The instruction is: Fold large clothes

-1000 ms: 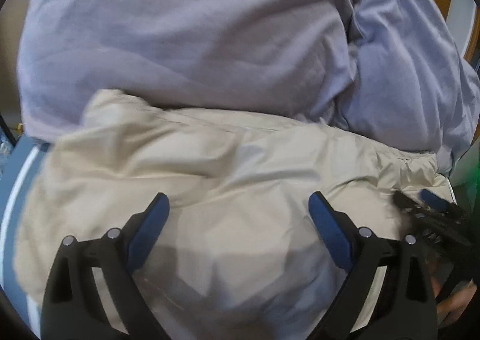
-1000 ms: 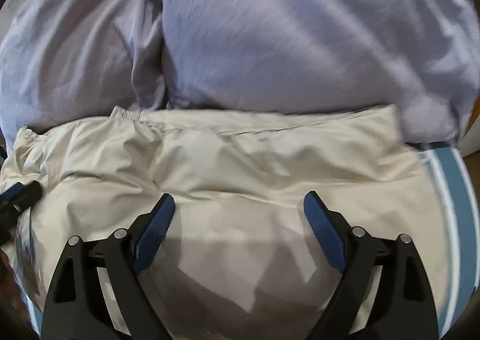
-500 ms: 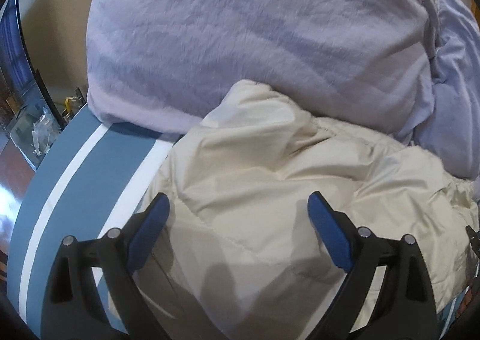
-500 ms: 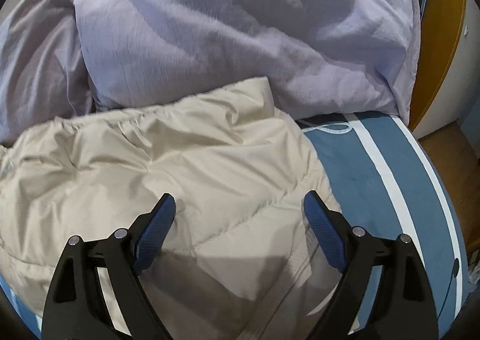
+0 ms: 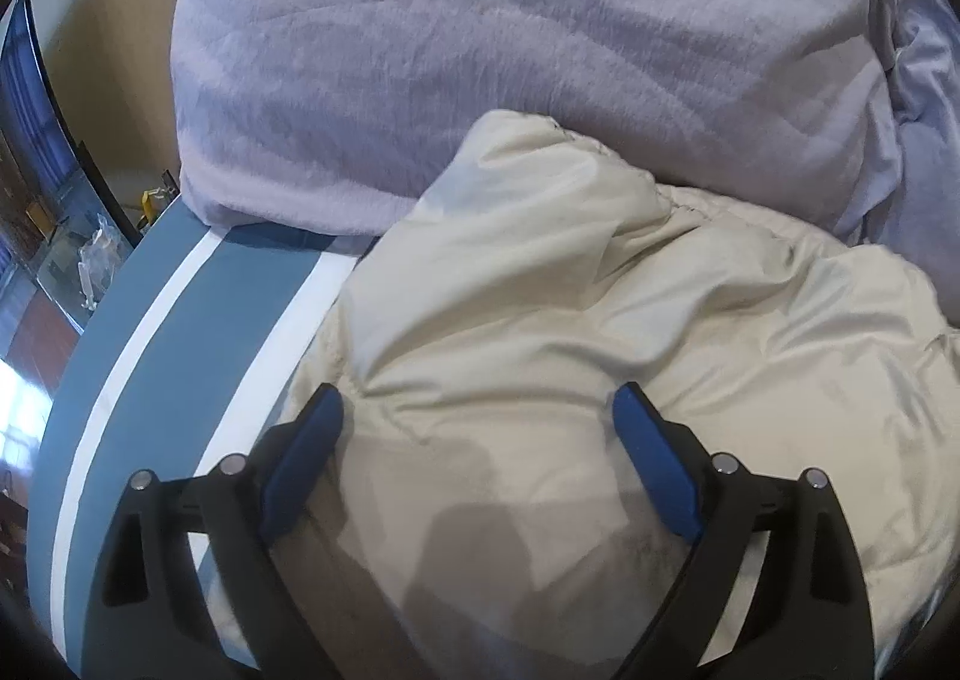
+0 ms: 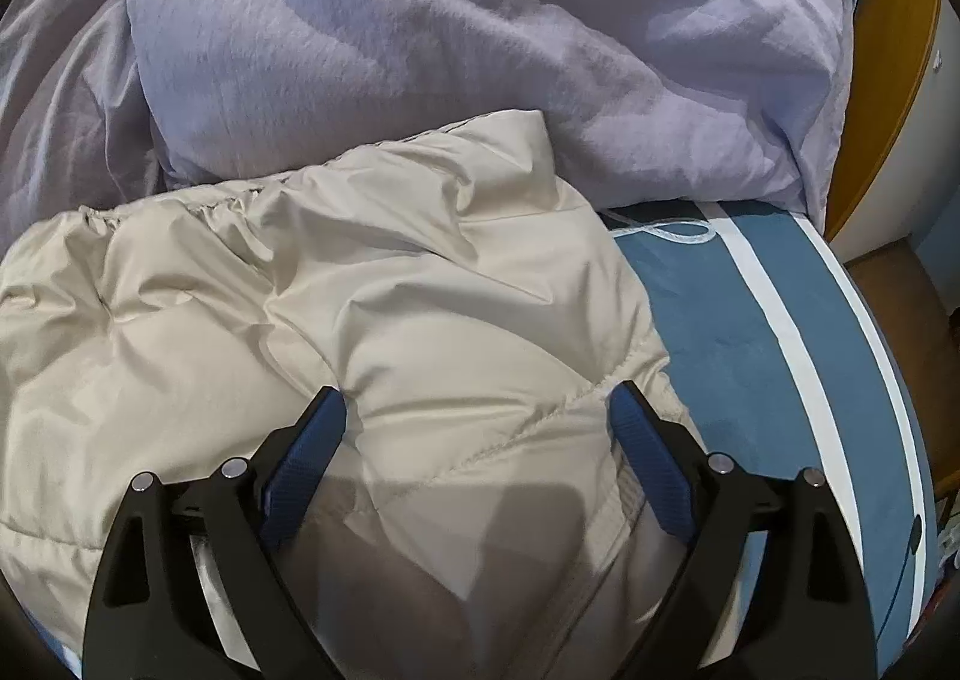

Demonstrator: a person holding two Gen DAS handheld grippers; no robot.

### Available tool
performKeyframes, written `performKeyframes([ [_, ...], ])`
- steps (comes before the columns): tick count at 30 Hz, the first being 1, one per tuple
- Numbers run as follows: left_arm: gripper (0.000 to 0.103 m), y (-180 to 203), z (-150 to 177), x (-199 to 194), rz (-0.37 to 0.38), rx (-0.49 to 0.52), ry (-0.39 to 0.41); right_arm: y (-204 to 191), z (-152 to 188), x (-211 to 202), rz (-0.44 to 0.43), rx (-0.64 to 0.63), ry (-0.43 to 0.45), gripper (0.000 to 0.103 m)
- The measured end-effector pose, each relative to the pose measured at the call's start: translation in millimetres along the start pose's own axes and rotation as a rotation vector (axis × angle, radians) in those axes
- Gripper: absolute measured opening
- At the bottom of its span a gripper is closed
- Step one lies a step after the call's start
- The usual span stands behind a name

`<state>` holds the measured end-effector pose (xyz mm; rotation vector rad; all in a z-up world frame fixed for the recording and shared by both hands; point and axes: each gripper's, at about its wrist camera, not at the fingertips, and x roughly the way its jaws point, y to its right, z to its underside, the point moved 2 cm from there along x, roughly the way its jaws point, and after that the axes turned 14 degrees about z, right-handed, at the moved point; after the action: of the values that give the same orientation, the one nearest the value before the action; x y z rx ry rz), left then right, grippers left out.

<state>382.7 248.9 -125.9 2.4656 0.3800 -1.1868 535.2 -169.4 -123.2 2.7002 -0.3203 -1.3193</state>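
The cream padded jacket [image 5: 600, 332] lies on the bed, on the blue sheet with white stripes [image 5: 180, 344], and its far edge is against the lilac duvet [image 5: 480, 50] that is heaped behind it. It seems already folded to a thick bundle. Its long axis runs across the bed from side to side, and the gathered hem or collar [image 6: 228, 200] points toward the duvet.

The left gripper [image 5: 477, 416] hovers over the left end of the jacket and the right gripper [image 6: 477, 410] over the right end. Both have the jaws wide apart and hold nothing; the puffy cloth is under them and between the blue pads, but not pinched.

I think the step is to take hold of the two ends for one more fold, or to press it flat. The next move needs both tools to go down and close on enough layers, because such slippery fabric springs back easily.
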Motion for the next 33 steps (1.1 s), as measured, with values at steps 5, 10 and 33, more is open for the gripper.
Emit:
performKeyframes([
  [5,0.090,-13.9,3.8,-36.7,0.038,-0.030,0.029,27.5,4.0,-19.9,0.005,0.049,0.006,0.091],
  [10,0.090,-40.3,17.1,-57.3,0.046,-0.101,0.014,65.7,18.0,-16.1,-0.038,0.145,-0.095,0.091],
  [33,0.049,-74.6,46.0,-31.7,0.220,-0.431,-0.030,71.4,59.5,-18.9,-0.237,0.343,-0.258,0.044],
])
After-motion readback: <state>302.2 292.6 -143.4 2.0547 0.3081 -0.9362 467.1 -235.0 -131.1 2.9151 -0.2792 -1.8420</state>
